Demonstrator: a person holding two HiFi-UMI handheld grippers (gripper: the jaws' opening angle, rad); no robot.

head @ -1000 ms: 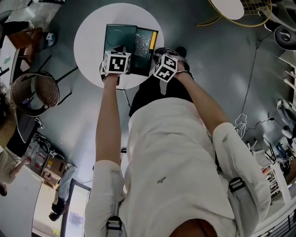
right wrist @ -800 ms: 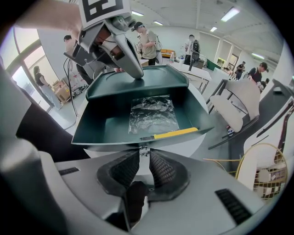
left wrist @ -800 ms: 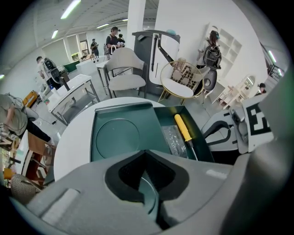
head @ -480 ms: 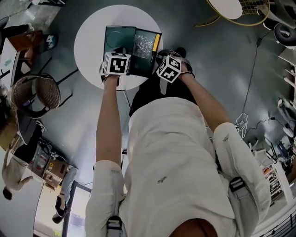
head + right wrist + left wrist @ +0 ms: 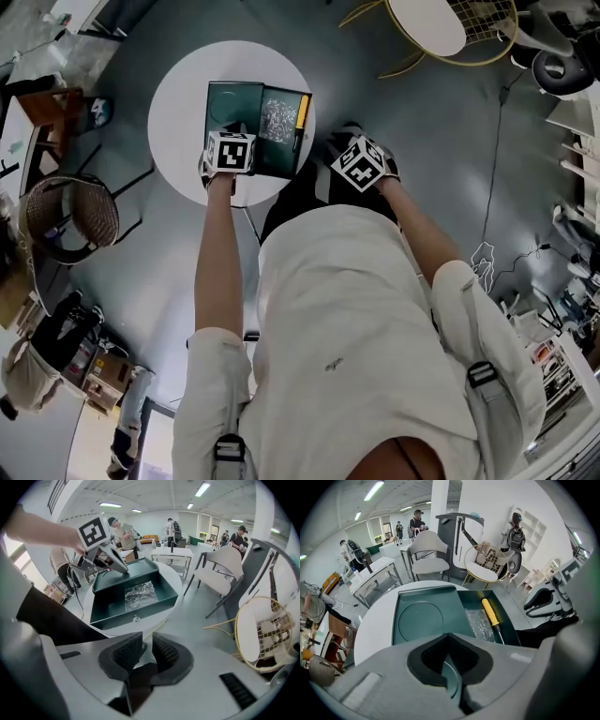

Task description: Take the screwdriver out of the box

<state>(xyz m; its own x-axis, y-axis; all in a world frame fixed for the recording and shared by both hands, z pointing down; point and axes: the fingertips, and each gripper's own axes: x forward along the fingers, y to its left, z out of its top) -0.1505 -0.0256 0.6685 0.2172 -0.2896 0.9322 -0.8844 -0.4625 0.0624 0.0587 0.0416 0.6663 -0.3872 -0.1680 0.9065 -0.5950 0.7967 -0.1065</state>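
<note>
A dark green box (image 5: 281, 155) lies open on the round white table (image 5: 183, 94), its lid (image 5: 232, 101) folded out flat to the left. The yellow-handled screwdriver (image 5: 301, 112) lies along the tray's right wall beside a clear plastic bag (image 5: 276, 119). In the left gripper view the screwdriver (image 5: 490, 613) lies right of the bag (image 5: 480, 624). My left gripper (image 5: 230, 153) (image 5: 449, 644) is shut on the lid's near edge (image 5: 419, 618). My right gripper (image 5: 361, 162) (image 5: 147, 650) hangs off the table's right side, jaws slightly apart with nothing between them. From there the box's front wall (image 5: 133, 613) hides the screwdriver.
A wicker chair (image 5: 70, 197) stands left of the table and a yellow-framed round table (image 5: 427, 23) at the back right. A cable (image 5: 487, 248) lies on the floor at right. Chairs (image 5: 429, 555), desks and several people fill the room behind.
My right gripper has drawn away from the box to the right and risen, ending beyond the table's edge. The left gripper has stayed on the lid.
</note>
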